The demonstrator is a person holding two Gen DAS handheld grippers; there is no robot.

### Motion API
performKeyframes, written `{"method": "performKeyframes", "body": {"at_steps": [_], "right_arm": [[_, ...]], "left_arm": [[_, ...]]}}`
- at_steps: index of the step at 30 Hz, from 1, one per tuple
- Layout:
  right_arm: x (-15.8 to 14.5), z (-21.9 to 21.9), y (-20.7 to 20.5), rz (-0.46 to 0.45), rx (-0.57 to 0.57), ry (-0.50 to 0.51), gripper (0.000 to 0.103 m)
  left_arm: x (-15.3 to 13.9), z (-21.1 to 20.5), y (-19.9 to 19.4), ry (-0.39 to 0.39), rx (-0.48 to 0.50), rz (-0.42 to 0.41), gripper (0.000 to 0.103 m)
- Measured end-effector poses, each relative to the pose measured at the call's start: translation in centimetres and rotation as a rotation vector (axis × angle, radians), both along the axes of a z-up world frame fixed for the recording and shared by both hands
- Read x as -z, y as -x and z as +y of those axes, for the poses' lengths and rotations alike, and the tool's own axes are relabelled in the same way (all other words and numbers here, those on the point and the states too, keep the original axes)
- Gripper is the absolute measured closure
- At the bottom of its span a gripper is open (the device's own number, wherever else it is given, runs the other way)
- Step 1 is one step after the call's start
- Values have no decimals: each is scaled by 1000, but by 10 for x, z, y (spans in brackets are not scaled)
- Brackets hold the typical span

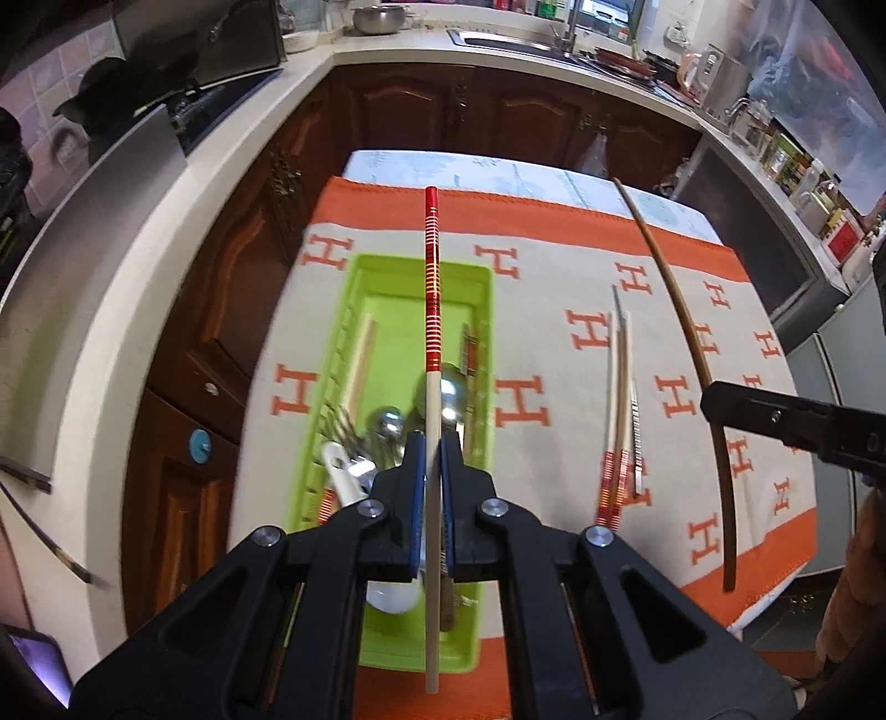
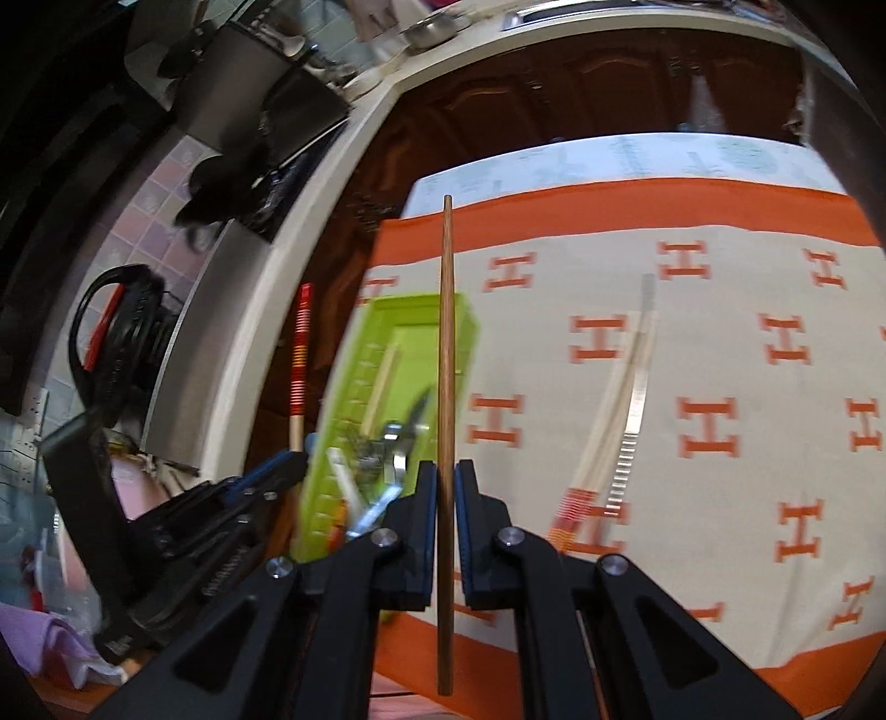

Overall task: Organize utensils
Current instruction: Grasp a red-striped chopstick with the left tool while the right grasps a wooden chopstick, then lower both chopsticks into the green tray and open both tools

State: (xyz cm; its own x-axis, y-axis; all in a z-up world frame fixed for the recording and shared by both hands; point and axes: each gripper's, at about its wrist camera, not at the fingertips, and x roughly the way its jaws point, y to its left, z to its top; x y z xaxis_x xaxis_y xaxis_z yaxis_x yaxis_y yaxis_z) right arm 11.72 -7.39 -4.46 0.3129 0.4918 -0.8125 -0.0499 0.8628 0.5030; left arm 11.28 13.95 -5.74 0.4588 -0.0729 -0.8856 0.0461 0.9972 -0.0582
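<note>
My left gripper point(image 1: 432, 443) is shut on a pale chopstick with a red-striped end point(image 1: 431, 310), held above the green tray point(image 1: 480, 310). The tray holds metal spoons point(image 1: 454, 396), a white-handled tool point(image 1: 343, 471) and another chopstick point(image 1: 361, 354). My right gripper point(image 2: 444, 471) is shut on a dark brown chopstick point(image 2: 446, 360), which also shows as a long brown stick point(image 1: 686, 327) in the left wrist view. A small bunch of chopsticks point(image 1: 617, 421), two red-striped and one metal, lies on the cloth to the right of the tray point(image 2: 415, 315). The left gripper point(image 2: 277, 471) appears at the left of the right wrist view.
The table wears an orange and cream cloth with H marks point(image 1: 554, 310). Dark wooden cabinets point(image 1: 443, 105) and a pale counter point(image 1: 166, 232) curve around the far and left sides. A sink point(image 1: 515, 39) and jars point(image 1: 797, 177) sit on the counter.
</note>
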Motion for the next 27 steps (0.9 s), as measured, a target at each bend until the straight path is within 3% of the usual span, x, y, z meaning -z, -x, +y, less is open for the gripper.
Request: {"method": "performKeyframes", "body": {"at_steps": [8,17,27], "right_arm": [[27,47,-19,67,25,-66,97],[61,73,-27,142,50,-91,97],[84,79,-27,222,52,-106,95]], "left_arm": [[21,30,-20,-75,-32,47,100],[56,55,-36,-84,-52,114,100],[69,54,-32,-78,-9,134,100]]}}
